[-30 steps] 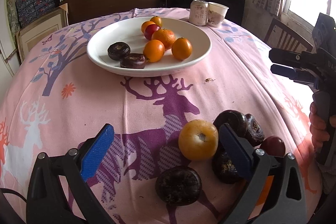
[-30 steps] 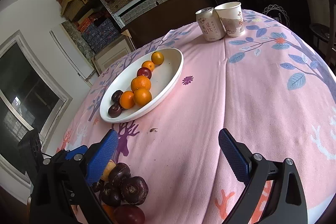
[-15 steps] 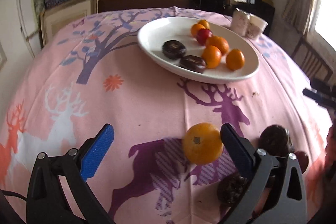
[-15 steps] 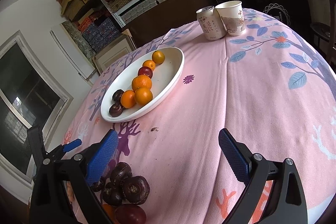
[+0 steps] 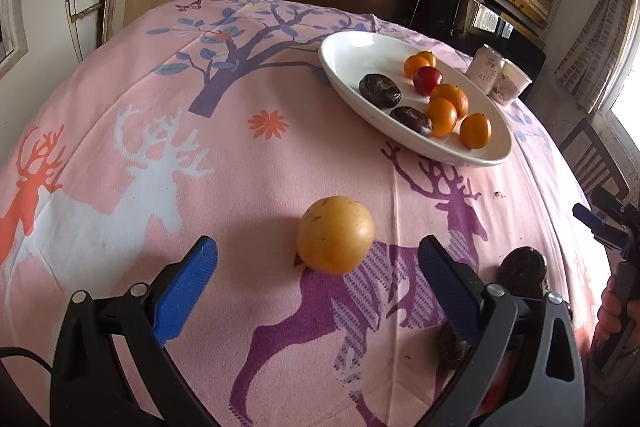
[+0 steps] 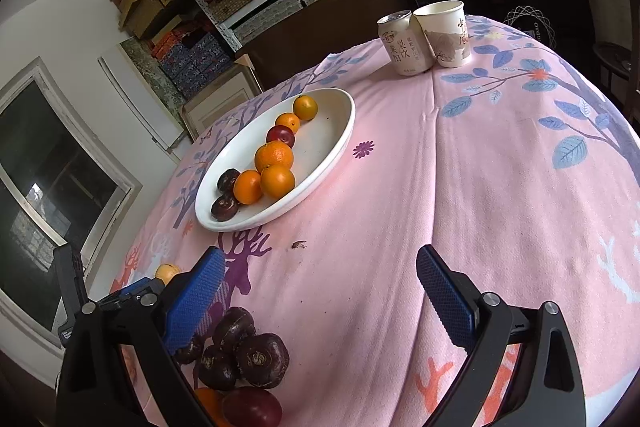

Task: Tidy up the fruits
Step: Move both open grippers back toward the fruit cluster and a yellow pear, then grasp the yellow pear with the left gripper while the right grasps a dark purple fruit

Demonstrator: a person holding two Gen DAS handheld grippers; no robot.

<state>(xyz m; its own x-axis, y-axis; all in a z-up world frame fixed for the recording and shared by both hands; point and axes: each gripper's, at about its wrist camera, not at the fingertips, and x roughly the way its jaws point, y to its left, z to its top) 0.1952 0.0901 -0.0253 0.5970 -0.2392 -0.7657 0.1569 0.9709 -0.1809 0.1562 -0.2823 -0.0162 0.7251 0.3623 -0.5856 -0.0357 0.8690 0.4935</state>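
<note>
The yellow fruit [image 5: 335, 235] lies alone on the worktop [image 5: 120, 155], dead ahead of our left tongs [image 5: 316, 269] and just beyond the fingertips, centred in their gap. It is round, so no axis to line up. Left tongs are spread wide, holding nothing, and much nearer than the right tongs [image 6: 320, 291], also spread and bare. Open cloth surrounds it; the plate [image 5: 340, 67] sits well beyond, to the right, with room on its near side.
</note>
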